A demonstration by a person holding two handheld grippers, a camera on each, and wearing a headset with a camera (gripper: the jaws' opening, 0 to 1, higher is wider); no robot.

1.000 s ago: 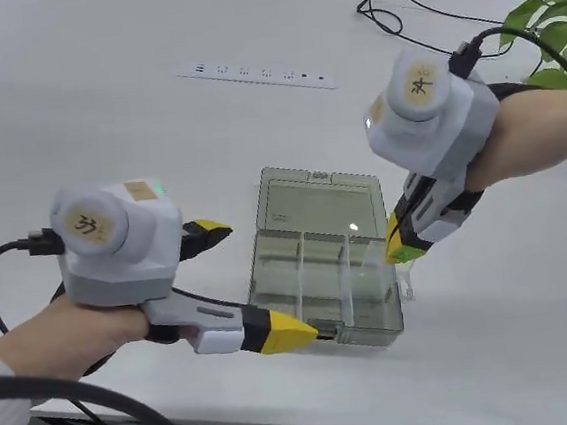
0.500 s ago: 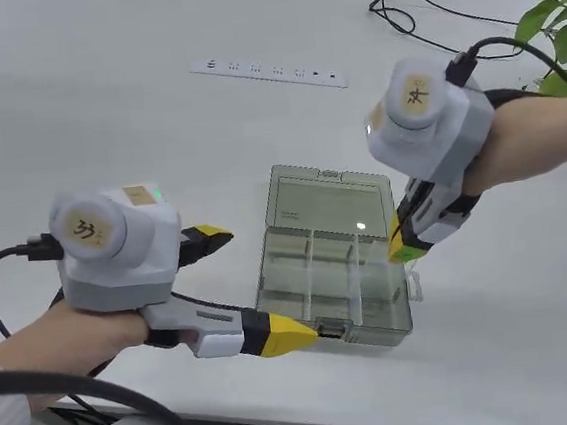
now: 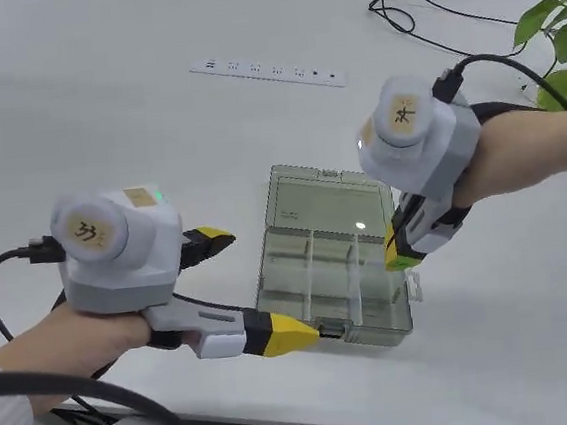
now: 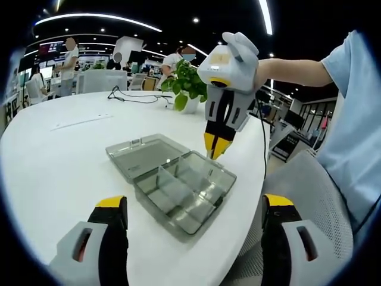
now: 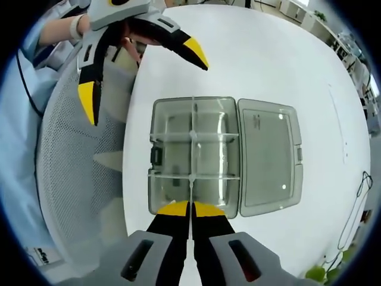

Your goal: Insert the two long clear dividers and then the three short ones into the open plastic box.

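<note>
The open clear plastic box (image 3: pixel 271 292) lies near the table's front edge, its lid (image 3: pixel 328 203) flat behind it. Clear dividers (image 3: pixel 309 268) stand inside and split it into compartments. My right gripper (image 3: pixel 400 253) points down at the box's right edge. In the right gripper view it (image 5: pixel 191 206) is shut on a thin clear divider (image 5: pixel 191 189), seen edge-on above the box (image 5: pixel 169 156). A small clear piece (image 3: pixel 413 284) shows just under those tips. My left gripper (image 3: pixel 254 288) is open at the box's left front corner, holding nothing. The left gripper view (image 4: pixel 193 205) shows the box (image 4: pixel 205 205) ahead.
A white power strip (image 3: pixel 268 72) lies farther back on the white table (image 3: pixel 104 119). A black cable (image 3: pixel 416 19) and a green plant (image 3: pixel 553 41) are at the back right. The table's front edge runs just below the box.
My right gripper has shifted slightly left and lower over the box's right edge. The left gripper has stayed put. The head camera moved a little.
</note>
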